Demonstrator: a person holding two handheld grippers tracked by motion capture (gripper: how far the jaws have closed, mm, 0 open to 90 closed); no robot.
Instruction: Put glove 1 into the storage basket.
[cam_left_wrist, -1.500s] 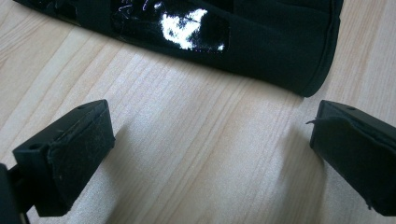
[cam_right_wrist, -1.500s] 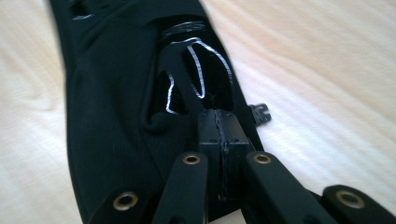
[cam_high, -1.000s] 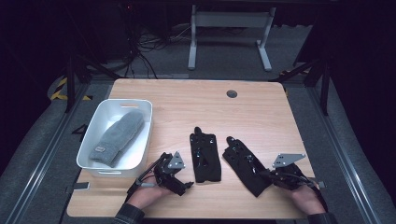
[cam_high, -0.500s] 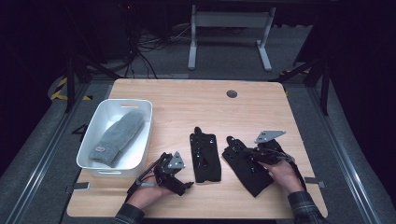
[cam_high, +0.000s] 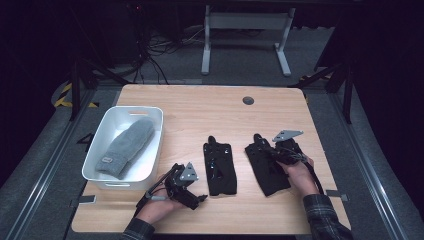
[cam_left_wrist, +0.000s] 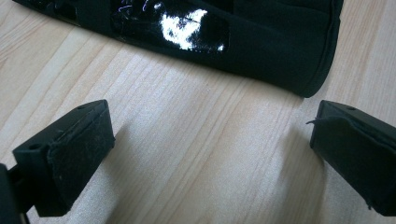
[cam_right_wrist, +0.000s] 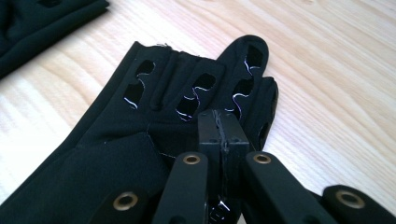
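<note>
White plastic makes the bin at the left of the desk, a box shape with round corners. Inside it lies a grey knitted mitten, soft and fuzzy, with a small tag at its cuff. Just below the bin's near corner a hand holds the left gripper, close to the desk top. Its jaws are spread wide with only bare wood between them, and the left gripper view shows their rough black pads. The desk is light wood with long thin grain lines. Near those jaws is the left black glove, flat and smooth, with a shiny patch on it and a rounded cuff edge. It lies just beside the right black glove, with a strip of wood between them. That one has a row of small holes near its finger ends. The right gripper lies over this glove, its jaws pressed together above the cloth; I cannot tell if they pinch any of it. A small dark round cap sits at the far side of the desk.
</note>
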